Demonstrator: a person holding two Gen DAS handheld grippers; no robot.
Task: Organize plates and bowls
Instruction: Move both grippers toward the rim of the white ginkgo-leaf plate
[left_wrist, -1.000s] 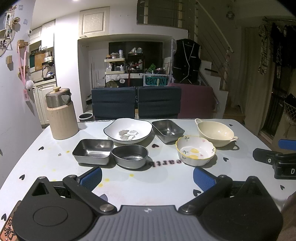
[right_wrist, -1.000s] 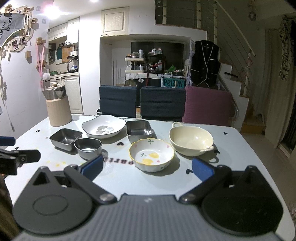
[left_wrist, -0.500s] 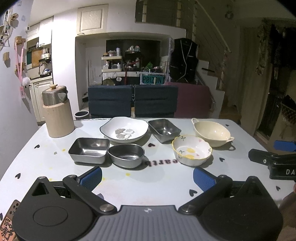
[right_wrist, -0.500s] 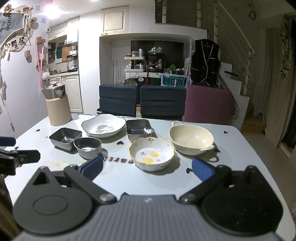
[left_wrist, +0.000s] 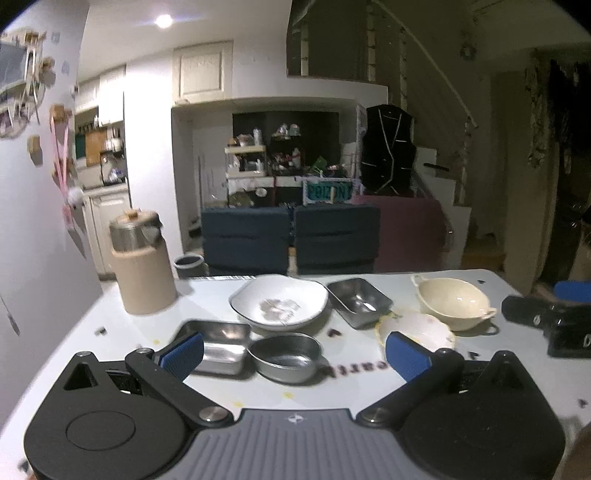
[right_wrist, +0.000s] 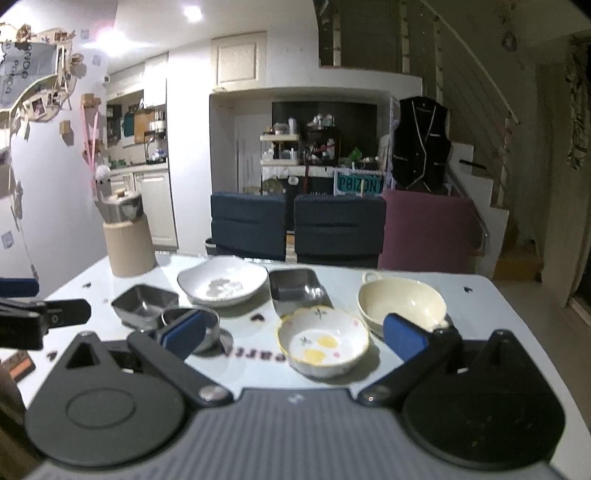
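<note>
Six dishes sit grouped mid-table (right_wrist: 480, 295): a white plate (left_wrist: 279, 302) at the back, a steel rectangular tray (left_wrist: 358, 301) just right of it, a cream handled bowl (right_wrist: 400, 302) furthest right, and a scalloped flower bowl (right_wrist: 323, 341) in front of those two. On the left a second steel tray (left_wrist: 221, 341) sits touching a round steel bowl (left_wrist: 284, 354). The left gripper (left_wrist: 295, 350) hangs above the round bowl, jaws spread wide, holding nothing — the right gripper (right_wrist: 295, 339) likewise gapes empty near the flower bowl. A beige canister (left_wrist: 142, 269) stands at the far left.
</note>
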